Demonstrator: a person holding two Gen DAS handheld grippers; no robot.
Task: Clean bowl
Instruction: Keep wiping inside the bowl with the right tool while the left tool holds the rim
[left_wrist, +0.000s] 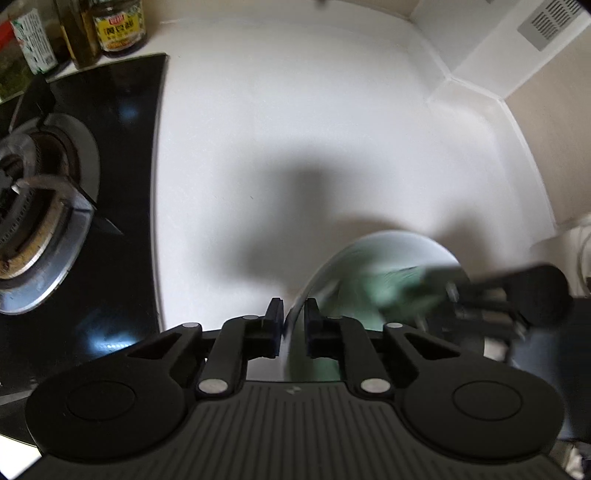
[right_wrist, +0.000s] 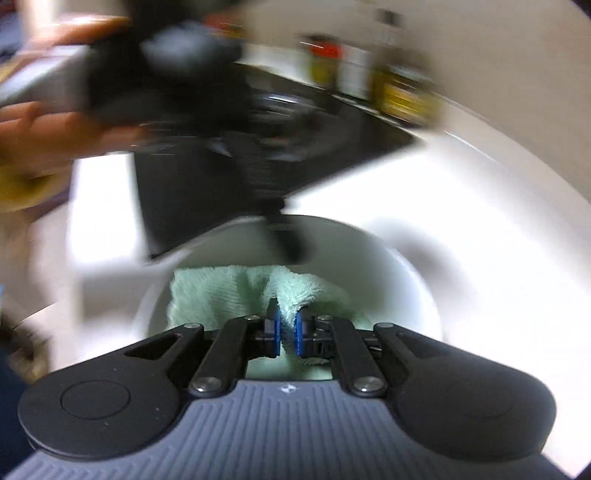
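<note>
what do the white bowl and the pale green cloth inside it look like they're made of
White round bowl: likely glazed ceramic, given its smooth, glossy wall, though motion blur leaves it uncertain. Pale green cloth: soft looped terry or microfibre, with a fuzzy, ribbed pile.

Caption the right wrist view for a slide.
Right gripper pinches a pale green terry cloth inside a white round bowl on a white countertop.
</note>
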